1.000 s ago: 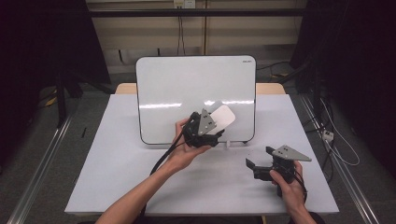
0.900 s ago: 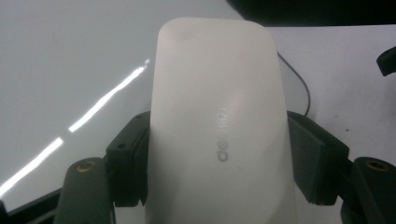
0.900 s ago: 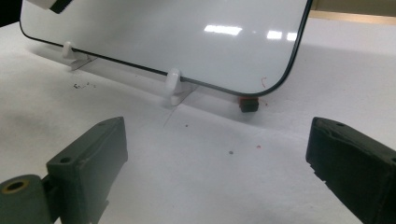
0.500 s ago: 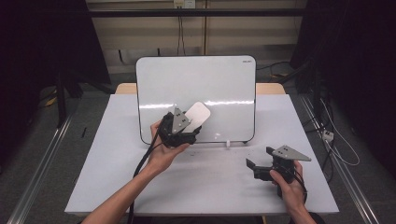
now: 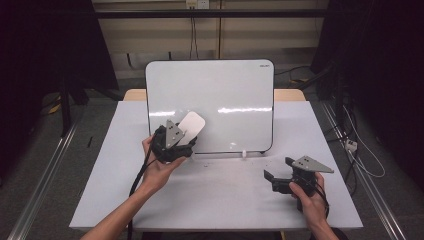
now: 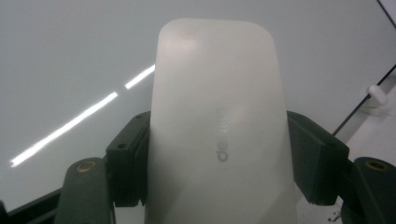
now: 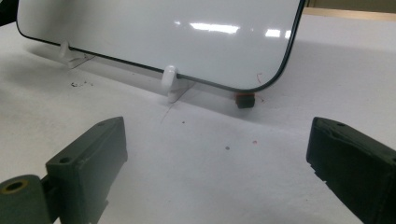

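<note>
Fingers (image 6: 126,168) of the left gripper (image 5: 176,142) clamp the eraser (image 6: 217,121) flat against the board (image 5: 215,95), probably to wipe; right gripper (image 5: 285,175) rests wide open, empty, on the table (image 5: 225,200).

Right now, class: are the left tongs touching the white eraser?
Touching. In the left gripper view, both black pads press against the sides of the white eraser, with no gap showing. The high view shows it held in the left tongs at the whiteboard.
</note>
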Motion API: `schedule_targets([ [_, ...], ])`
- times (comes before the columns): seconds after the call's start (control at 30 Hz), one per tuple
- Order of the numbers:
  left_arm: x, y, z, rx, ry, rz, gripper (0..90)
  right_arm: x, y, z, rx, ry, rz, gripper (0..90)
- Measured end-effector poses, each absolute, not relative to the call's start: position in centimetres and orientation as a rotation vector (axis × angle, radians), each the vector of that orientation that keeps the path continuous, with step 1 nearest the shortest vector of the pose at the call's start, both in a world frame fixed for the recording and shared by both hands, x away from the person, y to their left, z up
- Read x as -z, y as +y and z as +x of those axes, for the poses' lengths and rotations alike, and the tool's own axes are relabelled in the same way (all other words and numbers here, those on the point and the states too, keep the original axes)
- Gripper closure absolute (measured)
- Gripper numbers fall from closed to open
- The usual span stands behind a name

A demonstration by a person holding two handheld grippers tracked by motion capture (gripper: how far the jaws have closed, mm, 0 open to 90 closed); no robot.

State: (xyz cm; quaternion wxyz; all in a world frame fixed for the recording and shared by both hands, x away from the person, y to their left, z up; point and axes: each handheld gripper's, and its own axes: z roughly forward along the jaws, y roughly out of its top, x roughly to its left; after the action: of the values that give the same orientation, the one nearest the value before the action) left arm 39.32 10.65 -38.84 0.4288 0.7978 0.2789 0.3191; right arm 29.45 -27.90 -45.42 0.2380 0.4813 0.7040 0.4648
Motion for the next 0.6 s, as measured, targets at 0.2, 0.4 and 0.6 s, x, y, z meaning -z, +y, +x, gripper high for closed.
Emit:
schedule_targets([
  [0.2,39.6,13.0,39.2,-0.832,0.749,1.987,30.9,45.3,-27.9,29.3,-1.270,1.931,1.316,5.4],
  [0.4,40.5,14.0,39.8,-0.861,0.760,1.999,30.9,45.4,-27.6,29.6,-1.270,1.931,1.320,5.4],
  [0.6,41.3,14.0,40.3,-0.903,0.738,2.034,30.9,45.4,-27.5,29.7,-1.268,1.935,1.323,5.5],
])
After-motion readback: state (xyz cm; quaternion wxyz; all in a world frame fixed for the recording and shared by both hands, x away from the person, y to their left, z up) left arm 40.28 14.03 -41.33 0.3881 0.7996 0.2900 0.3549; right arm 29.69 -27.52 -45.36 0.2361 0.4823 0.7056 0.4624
